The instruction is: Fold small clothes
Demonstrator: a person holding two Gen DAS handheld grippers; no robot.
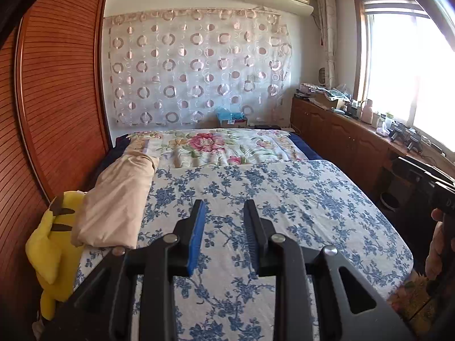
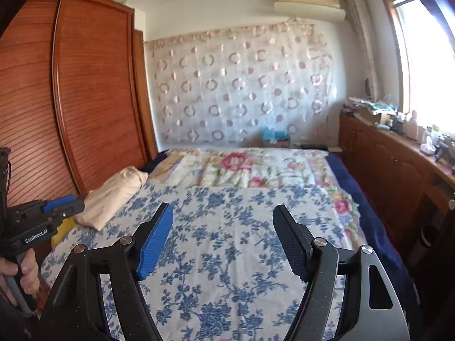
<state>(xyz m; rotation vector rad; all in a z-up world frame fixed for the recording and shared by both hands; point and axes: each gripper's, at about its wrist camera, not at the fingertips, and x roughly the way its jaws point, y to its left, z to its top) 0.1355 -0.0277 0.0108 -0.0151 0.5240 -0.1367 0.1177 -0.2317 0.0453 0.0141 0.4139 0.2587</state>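
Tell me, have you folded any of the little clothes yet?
Nothing looks folded yet. The left gripper and right gripper are both open and empty above the blue-flowered sheet. The only loose cloth in view is a beige bundle lying bunched at the bed's edge beside a yellow plush toy. If that is a garment, picking it up, spreading it out and folding it are all still left.

Matt printed cloth bedspread (image 1: 256,199), glossy slatted wood wardrobe (image 1: 62,85), ribbed blue fingers (image 2: 155,241).
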